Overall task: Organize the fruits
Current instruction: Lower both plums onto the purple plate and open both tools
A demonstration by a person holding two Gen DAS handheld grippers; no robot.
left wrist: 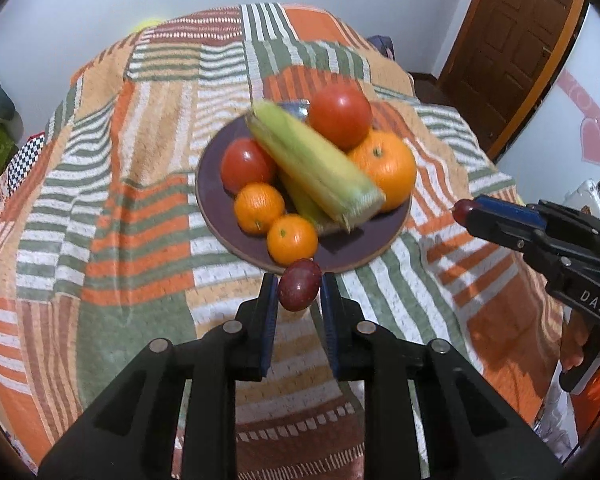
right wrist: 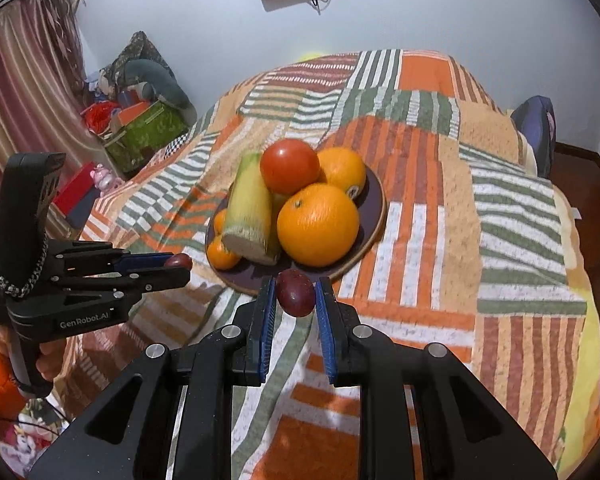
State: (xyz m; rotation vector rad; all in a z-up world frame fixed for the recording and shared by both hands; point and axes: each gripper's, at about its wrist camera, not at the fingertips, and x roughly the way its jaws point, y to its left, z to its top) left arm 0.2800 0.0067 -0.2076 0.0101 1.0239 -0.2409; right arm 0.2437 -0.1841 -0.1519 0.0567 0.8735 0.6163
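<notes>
A dark purple plate (left wrist: 220, 208) sits on a striped patchwork cloth and holds tomatoes (left wrist: 340, 116), oranges (left wrist: 384, 168) and corn cobs (left wrist: 316, 160). My left gripper (left wrist: 299, 290) is shut on a dark red plum (left wrist: 299, 290) just before the plate's near rim. My right gripper (right wrist: 295, 292) is shut on another dark red plum (right wrist: 295, 292) near the plate's (right wrist: 374, 216) front edge. Each gripper shows in the other's view, the right one (left wrist: 462, 210) at right, the left one (right wrist: 180, 262) at left, both holding their plums.
The cloth (left wrist: 112, 200) covers a bed or table that drops off at the sides. A wooden door (left wrist: 516, 40) stands at the right. Boxes and toys (right wrist: 140, 128) are piled at the left by a curtain (right wrist: 20, 100).
</notes>
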